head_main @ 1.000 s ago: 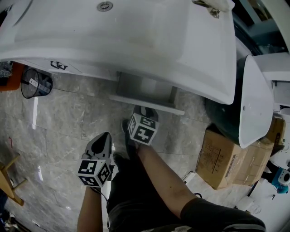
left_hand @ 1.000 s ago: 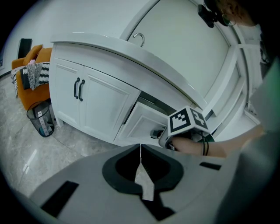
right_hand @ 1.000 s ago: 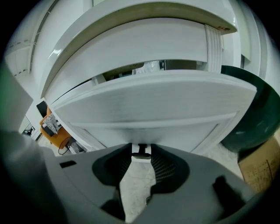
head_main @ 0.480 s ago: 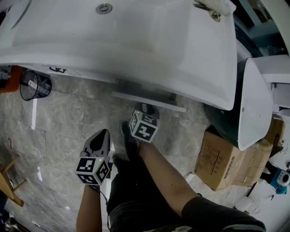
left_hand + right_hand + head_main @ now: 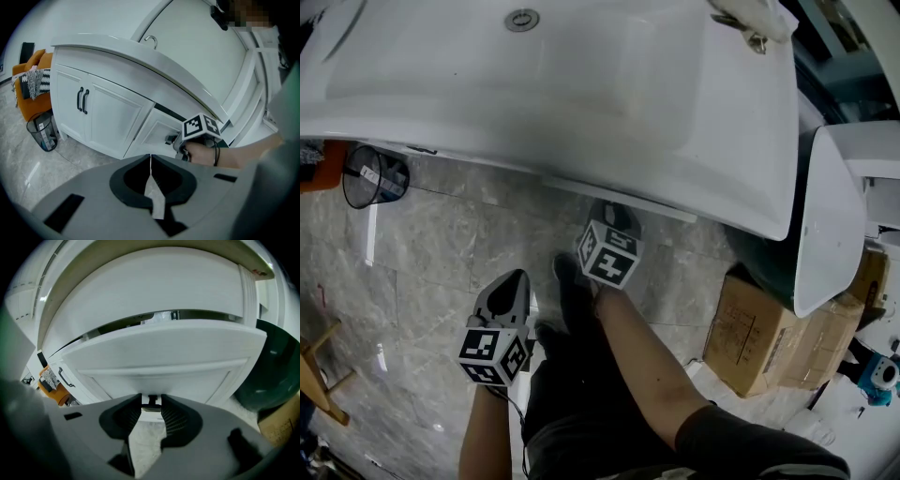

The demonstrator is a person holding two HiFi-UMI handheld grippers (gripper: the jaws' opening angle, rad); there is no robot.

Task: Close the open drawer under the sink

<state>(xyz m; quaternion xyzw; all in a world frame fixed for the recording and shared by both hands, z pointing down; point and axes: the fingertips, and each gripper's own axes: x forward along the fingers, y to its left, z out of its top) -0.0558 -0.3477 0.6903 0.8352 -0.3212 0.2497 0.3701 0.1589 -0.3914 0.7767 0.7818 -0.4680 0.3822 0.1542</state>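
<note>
Nearly done: drawer (image 5: 159,352) under sink (image 5: 581,84) only sliver out, needs last push. Right hand-held gripper (image 5: 151,399) open round handle (image 5: 150,404); left hand-held gripper (image 5: 150,157) closed, empty.

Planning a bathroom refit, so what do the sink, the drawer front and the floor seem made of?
Sink: glossy white with soft reflections, likely glazed ceramic. Drawer front: white, matte, with a recessed frame panel, probably painted wood or board. Floor: grey veined polished tiles with glare and seams; real marble or a porcelain imitation, I cannot tell.
</note>
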